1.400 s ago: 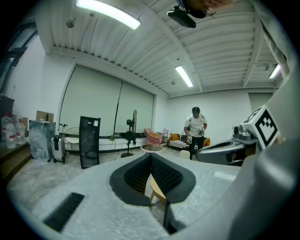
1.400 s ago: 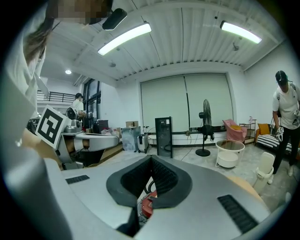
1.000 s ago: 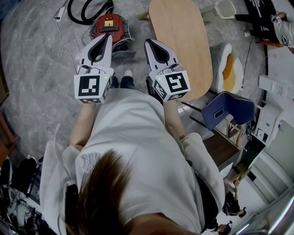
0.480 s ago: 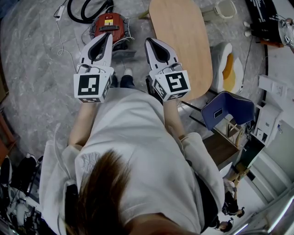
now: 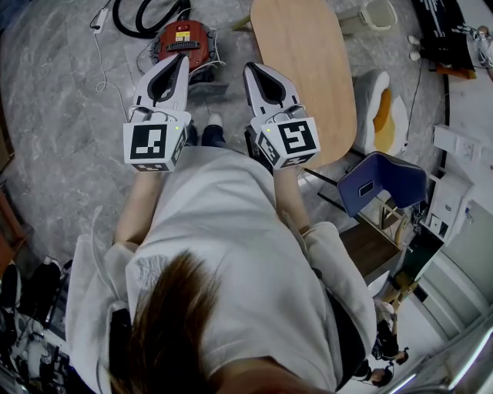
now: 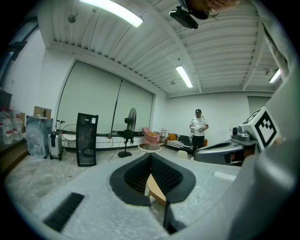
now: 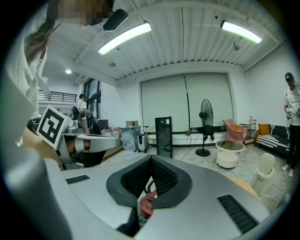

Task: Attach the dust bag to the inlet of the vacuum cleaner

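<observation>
Far left, on the grey floor (image 5: 62, 123), a black hose (image 5: 140, 23) curls beside the red vacuum cleaner (image 5: 183, 42). The cleaner sits on the floor ahead of the person (image 5: 231, 238), well apart from both grippers. A flat grey piece (image 5: 206, 91) lies against its near side (it may be a cover or the dust bag; it is too small to tell). No dust bag can be picked out with any certainty in the three views.

The left gripper (image 5: 182, 61) is held out in front of the body. Its jaws are clenched tip to tip with nothing between them, and only a wooden edge shows through the hollow behind the tips. Just to its right, the right gripper (image 5: 250, 69) is held the same way, clenched and empty. The red cleaner is glimpsed below it through its own hollow.

Further right stands an oval wooden desk (image 5: 304, 73) with a bare top. A blue chair (image 5: 381, 185) sits at the near right.

Judging by this, the task has not really begun (nothing is grasped and the cleaner is untouched). Everything is left to do: find and take up the bag, bring it down to the cleaner, and seat it on the inlet.
</observation>
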The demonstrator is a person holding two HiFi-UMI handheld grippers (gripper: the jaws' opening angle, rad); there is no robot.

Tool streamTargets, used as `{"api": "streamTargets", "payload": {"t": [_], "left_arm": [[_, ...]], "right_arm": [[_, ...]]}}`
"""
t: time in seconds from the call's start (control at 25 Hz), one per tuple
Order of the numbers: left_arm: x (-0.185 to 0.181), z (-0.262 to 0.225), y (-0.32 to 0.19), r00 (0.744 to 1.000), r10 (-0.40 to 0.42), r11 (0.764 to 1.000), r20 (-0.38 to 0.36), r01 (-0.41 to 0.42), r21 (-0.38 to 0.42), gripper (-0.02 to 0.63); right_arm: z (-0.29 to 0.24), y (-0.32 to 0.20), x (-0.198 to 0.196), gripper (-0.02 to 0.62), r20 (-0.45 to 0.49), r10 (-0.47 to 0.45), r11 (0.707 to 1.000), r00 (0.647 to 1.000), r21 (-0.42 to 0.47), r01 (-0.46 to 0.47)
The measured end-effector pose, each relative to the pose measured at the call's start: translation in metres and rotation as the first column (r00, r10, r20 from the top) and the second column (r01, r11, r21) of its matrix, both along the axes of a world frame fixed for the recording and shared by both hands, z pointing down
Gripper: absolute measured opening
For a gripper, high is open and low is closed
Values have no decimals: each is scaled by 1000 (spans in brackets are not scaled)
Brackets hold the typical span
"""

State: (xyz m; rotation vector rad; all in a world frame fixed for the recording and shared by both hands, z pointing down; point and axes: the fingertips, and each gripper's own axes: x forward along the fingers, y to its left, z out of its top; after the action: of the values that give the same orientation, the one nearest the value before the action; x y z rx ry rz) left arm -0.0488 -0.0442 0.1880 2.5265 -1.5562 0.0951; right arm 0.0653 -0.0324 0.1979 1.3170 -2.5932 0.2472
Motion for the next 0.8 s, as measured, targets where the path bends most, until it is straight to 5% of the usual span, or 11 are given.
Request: {"api": "streamTargets", "payload": {"t": [0.8], "left_arm": [[0, 1, 1, 1000, 1, 1000, -6, -1, -6, 17]], "right_arm": [[0, 0, 2, 2, -7, 13, 1000, 1000, -3, -13]]}}
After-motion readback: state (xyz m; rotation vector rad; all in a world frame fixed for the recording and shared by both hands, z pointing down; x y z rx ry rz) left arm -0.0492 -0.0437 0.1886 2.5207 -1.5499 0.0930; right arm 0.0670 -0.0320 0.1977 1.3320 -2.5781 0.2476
